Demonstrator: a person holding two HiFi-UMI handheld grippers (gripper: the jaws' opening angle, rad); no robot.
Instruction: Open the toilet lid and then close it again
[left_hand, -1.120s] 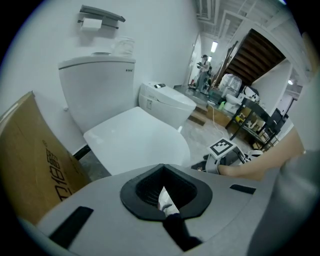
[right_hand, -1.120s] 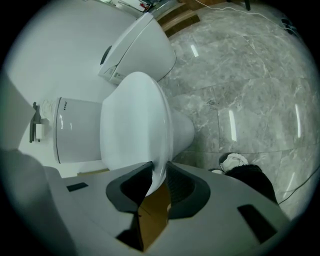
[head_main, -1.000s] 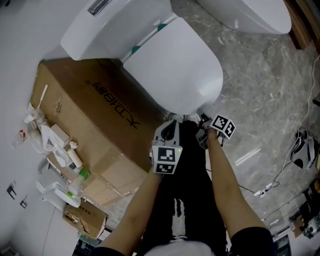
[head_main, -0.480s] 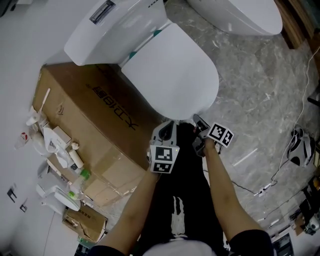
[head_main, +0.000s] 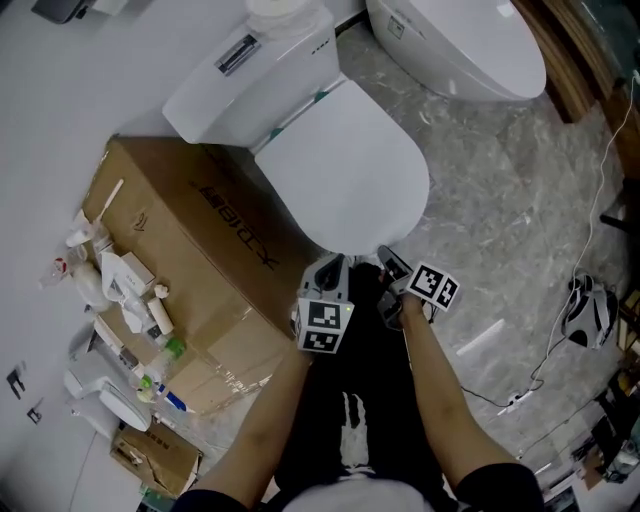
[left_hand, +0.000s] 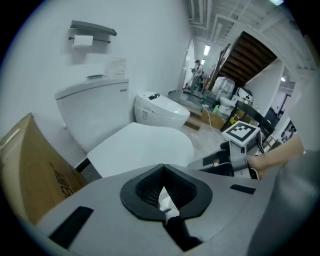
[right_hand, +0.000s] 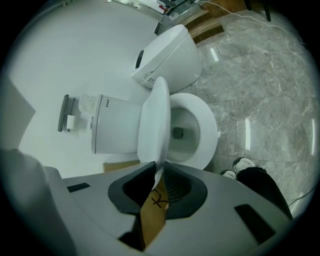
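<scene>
Since the earlier frame both grippers are sitting higher in front of the toilet, the right one more so, and the front of the toilet lid (head_main: 345, 170) is riding up with it.

At the far left of the head view, a clutter of bottles and packets (head_main: 120, 290) is lying on the floor beside a large cardboard box (head_main: 190, 260). The box is standing right against the toilet's left side. Behind the lid, the tank (head_main: 250, 75) is backing onto the white wall.

The left gripper (head_main: 333, 268) is hovering just in front of the lid's front edge. Its own view is showing the jaws pressed together with nothing between them, and the lid lying beyond their tips, apart from them.

Just to its right, the right gripper (head_main: 384, 254) is reaching the lid's front rim. Its jaws have just been closing, and its own view is showing them pinching that rim. From there the lid is appearing nearly edge-on, tilting up off the seat, with the open bowl (right_hand: 200, 135) showing beside it.

The person's black trousers (head_main: 350, 420) are filling the space between the two forearms. Further right, a second toilet (head_main: 460, 45) is standing well apart on the grey marble floor (head_main: 520, 200).
</scene>
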